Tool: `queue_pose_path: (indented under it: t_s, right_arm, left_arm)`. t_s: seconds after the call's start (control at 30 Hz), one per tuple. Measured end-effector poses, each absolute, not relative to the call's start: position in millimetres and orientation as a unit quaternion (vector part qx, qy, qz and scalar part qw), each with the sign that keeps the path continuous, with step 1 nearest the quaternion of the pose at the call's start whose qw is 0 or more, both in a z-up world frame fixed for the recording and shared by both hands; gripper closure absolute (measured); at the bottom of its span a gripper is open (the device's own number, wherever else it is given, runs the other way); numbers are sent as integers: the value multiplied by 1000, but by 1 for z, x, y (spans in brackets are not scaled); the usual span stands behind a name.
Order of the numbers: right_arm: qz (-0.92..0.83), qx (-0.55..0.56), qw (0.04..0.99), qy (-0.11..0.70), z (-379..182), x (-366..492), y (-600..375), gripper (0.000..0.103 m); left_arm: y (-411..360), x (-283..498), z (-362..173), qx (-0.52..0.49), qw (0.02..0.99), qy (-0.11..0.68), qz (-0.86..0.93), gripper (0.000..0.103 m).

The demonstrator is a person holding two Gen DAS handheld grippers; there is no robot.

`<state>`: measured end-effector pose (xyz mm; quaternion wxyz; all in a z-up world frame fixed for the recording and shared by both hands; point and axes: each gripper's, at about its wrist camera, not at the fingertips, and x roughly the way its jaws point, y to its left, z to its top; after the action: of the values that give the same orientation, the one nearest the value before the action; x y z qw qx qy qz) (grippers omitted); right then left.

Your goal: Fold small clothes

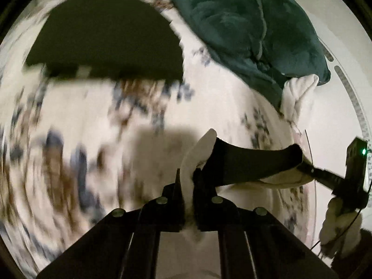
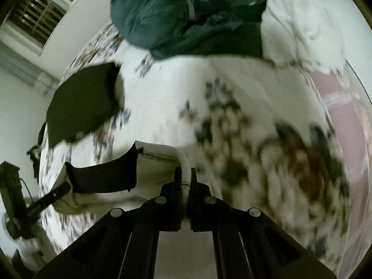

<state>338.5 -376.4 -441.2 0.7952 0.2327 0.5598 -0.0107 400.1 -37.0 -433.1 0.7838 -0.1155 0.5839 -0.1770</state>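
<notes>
A small white and black garment (image 1: 244,165) is stretched between my two grippers above a floral bedspread (image 1: 93,121). My left gripper (image 1: 187,174) is shut on its white edge. My right gripper (image 2: 186,174) is shut on its other white edge, and the garment (image 2: 104,176) hangs to the left in that view. Each gripper shows in the other's view, the right one (image 1: 307,169) at the garment's far end and the left one (image 2: 62,189) likewise. Both views are blurred by motion.
A folded black garment (image 1: 104,37) lies on the bedspread, also in the right wrist view (image 2: 81,107). A dark green garment (image 1: 251,28) and a white one (image 1: 297,90) lie heaped beyond. A window with blinds (image 2: 37,16) is at far left.
</notes>
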Motion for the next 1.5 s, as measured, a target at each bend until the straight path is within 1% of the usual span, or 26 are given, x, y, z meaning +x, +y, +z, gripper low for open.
queue_pose_path:
  t_s: [0.1, 0.17, 0.23, 0.3, 0.33, 0.37, 0.4, 0.53, 0.7, 0.77, 0.83, 0.97, 1.0, 1.03, 1.07, 1.1, 1.13, 1.2, 1.27, 1.37, 1.43, 1.47, 1.5]
  right_arm:
    - [3, 221, 782, 583, -454, 289, -367, 99]
    - [12, 206, 769, 605, -467, 261, -363, 99]
    - [14, 196, 744, 639, -485, 238, -359, 96]
    - [13, 208, 714, 669, -498, 222, -363, 84]
    - [7, 217, 697, 683, -503, 214, -368, 68]
    - [2, 221, 690, 689, -505, 209, -371, 56]
    - [-8, 225, 685, 693, -507, 202, -376, 55]
    - [-46, 264, 687, 675, -498, 190, -402, 55]
    - [-92, 330, 710, 615, -480, 200, -427, 55]
    - [-95, 347, 722, 591, -473, 213, -429, 55]
    - [-86, 354, 725, 585, -473, 228, -427, 55]
    - [-63, 365, 710, 598, -503, 267, -414, 55]
    - [-58, 374, 703, 601, -510, 273, -412, 56]
    - [-53, 383, 697, 604, -518, 279, -408, 60]
    - [-46, 381, 697, 606, -522, 284, -405, 81]
    - [-47, 366, 702, 610, -523, 292, -399, 93]
    - [-55, 347, 709, 612, -523, 297, -397, 97]
    - [-82, 310, 722, 613, -518, 299, -397, 101]
    - [-102, 309, 714, 620, -523, 297, -404, 101]
    - [-84, 325, 699, 631, -523, 294, -404, 100]
    - [-76, 321, 702, 631, -511, 291, -399, 95]
    - [-72, 316, 703, 633, -506, 289, -396, 88]
    - [-66, 314, 704, 634, -502, 285, -393, 78]
  left_arm:
    - [-26, 356, -452, -130, 761, 615, -161, 93]
    - [-18, 331, -472, -150, 737, 642, -151, 93]
    - [-6, 307, -492, -163, 704, 679, -132, 93]
    - [6, 287, -500, -178, 685, 697, -114, 85]
    - [13, 279, -501, -187, 680, 701, -105, 84]
    - [20, 273, -500, -196, 675, 705, -95, 83]
    - [27, 269, -498, -204, 671, 708, -86, 83]
    - [42, 278, -480, -213, 687, 692, -70, 83]
    - [30, 327, -467, -220, 718, 656, -81, 83]
    - [18, 349, -473, -224, 719, 651, -93, 83]
    - [8, 362, -479, -213, 725, 648, -99, 83]
    - [-17, 390, -509, -164, 722, 664, -103, 83]
    - [-18, 395, -517, -158, 718, 670, -101, 83]
    - [-17, 398, -522, -156, 717, 672, -101, 83]
    - [-14, 401, -526, -150, 719, 671, -101, 80]
    - [-12, 403, -529, -146, 720, 671, -100, 80]
    - [-8, 404, -530, -143, 720, 672, -99, 80]
    - [3, 404, -534, -153, 714, 676, -99, 80]
    - [13, 402, -534, -166, 708, 680, -94, 80]
    - [24, 393, -520, -208, 697, 680, -94, 81]
    - [27, 383, -507, -232, 694, 675, -97, 83]
    - [26, 375, -500, -236, 694, 673, -99, 83]
    - [24, 369, -497, -239, 692, 673, -100, 83]
